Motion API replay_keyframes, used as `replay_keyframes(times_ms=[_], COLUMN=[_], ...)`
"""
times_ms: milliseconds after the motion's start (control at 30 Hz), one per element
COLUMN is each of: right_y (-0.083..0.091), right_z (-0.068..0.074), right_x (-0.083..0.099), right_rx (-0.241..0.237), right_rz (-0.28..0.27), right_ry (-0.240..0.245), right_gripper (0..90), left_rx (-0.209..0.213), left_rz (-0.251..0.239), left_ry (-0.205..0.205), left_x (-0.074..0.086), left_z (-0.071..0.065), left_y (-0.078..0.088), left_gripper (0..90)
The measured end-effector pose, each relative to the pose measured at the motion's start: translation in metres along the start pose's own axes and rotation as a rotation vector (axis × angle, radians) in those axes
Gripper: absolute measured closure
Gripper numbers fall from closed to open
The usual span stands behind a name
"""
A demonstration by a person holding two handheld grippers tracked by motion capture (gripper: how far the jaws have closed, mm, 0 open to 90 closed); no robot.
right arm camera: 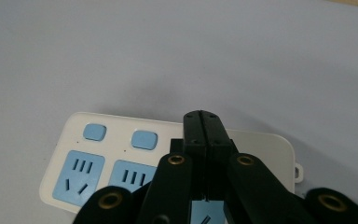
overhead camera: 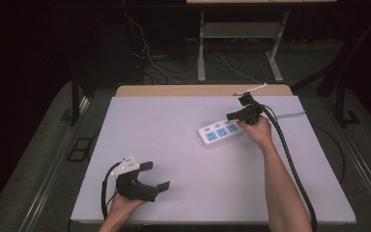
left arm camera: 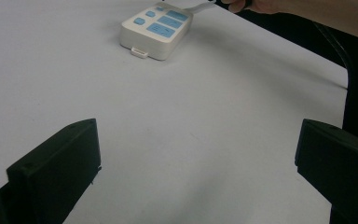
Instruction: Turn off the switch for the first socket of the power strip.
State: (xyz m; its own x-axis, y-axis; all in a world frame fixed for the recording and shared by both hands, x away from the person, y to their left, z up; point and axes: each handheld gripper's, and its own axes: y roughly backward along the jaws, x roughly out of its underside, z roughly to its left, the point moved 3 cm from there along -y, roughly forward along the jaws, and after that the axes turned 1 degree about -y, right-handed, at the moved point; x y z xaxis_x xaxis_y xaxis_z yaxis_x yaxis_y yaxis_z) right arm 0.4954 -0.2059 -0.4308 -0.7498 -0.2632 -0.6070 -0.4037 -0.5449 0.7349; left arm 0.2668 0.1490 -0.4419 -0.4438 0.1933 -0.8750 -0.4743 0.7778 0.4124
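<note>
A white plastic power strip with blue sockets (overhead camera: 221, 132) lies right of centre frame; the right gripper (overhead camera: 241, 115), jaws pressed together, hovers above it. The left gripper (overhead camera: 153, 176) gapes empty, lower left. Rigid, light, probably slippery: best grasped across its narrow sides.

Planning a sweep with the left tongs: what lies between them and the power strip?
Nothing: the left gripper view shows bare white table between the open left tongs and the power strip.
</note>
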Motion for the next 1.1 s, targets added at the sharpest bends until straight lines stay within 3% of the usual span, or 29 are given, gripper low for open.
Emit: replay_keyframes(times_ms=[467,567,700,1100], right_y=[-0.011,-0.012,-0.012,-0.012], right_z=[-0.002,-0.001,-0.003,0.000], right_x=[0.004,0.004,0.005,0.005], right_rx=[-0.003,0.010,0.001,0.024], right_rz=[0.021,0.021,0.019,0.020], right_ry=[0.003,0.028,0.011,0.052], right_gripper=[89.8,89.8,89.9,90.0], left_rx=[0.002,0.002,0.002,0.007], left_rz=[0.005,0.007,0.009,0.017], left_ry=[-0.004,-0.005,-0.005,-0.021], left_x=[0.000,0.000,0.000,0.000], left_z=[0.000,0.000,0.000,-0.003], left_y=[-0.001,-0.001,-0.001,-0.003], left_gripper=[0.0,0.0,0.0,0.0])
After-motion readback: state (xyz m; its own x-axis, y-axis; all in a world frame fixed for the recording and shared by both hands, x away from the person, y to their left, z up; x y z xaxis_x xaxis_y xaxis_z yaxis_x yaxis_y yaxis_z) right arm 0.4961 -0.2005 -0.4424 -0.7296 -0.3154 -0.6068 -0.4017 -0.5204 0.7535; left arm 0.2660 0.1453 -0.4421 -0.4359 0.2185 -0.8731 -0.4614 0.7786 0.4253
